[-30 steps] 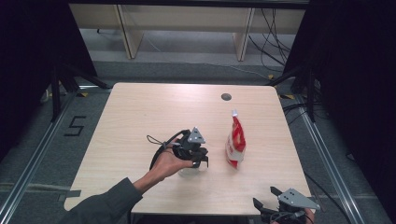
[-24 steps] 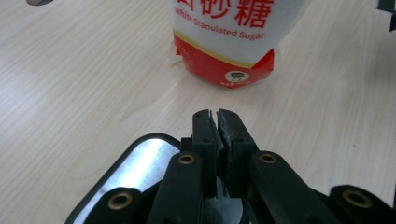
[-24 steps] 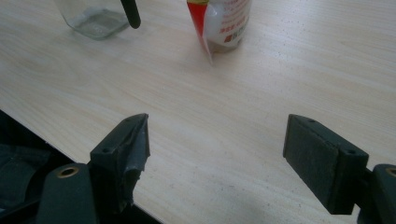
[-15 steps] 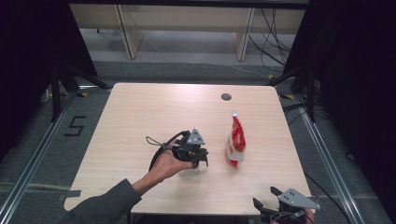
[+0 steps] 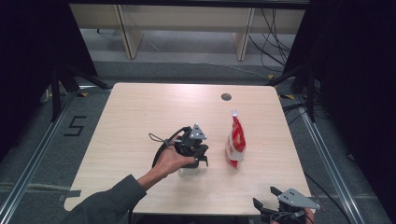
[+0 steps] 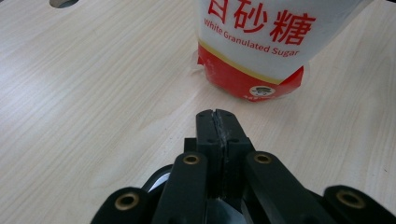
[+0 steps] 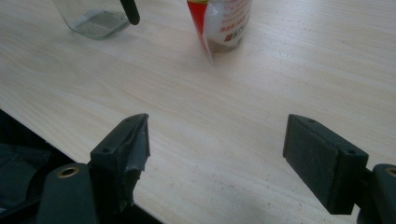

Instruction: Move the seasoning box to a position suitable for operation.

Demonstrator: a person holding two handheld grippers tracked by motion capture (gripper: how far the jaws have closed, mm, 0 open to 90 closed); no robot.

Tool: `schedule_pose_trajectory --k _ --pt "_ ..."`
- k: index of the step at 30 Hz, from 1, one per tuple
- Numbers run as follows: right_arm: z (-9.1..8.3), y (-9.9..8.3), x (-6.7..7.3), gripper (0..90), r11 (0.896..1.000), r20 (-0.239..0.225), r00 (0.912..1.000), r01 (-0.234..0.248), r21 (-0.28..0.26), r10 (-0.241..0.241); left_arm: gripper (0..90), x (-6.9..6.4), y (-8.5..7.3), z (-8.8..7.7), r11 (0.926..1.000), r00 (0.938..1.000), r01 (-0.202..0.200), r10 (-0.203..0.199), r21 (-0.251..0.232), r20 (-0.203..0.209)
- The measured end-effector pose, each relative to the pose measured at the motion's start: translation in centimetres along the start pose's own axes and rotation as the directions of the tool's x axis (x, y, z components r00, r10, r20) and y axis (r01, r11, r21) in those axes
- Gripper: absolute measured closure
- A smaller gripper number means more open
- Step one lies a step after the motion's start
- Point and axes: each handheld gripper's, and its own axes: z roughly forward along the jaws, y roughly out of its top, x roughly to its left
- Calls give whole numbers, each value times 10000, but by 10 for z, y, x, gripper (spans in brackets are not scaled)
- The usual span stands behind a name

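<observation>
My left gripper [image 5: 201, 157] hovered over a small glass jar [image 5: 188, 169] at the middle of the wooden table [image 5: 140, 116], its jaws pressed flat together with nothing between them. The bag of white granulated sugar [image 5: 235, 140] stood upright just beside it, sealed as far as I could tell. My right gripper [image 7: 217, 151] waited at the table's near edge, jaws spread wide and empty. By my reading, the work had barely begun: jar unfilled, bag unopened, neither thing yet in my grip.
</observation>
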Motion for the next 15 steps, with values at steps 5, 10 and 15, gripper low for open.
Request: schedule_pose_trajectory --k 5,10,15 --pt "-1 0 -1 240 9999 109 9999 100 12 -100 890 -1 1 -1 10000 9998 39 -40 70 190" --pt "-1 0 -1 241 9999 114 9999 104 11 -104 891 -5 2 -1 9996 9996 -151 146 237 241" --pt "-1 0 -1 242 9999 90 9999 106 -1 -106 890 -10 1 -3 9992 9990 -220 207 326 400"
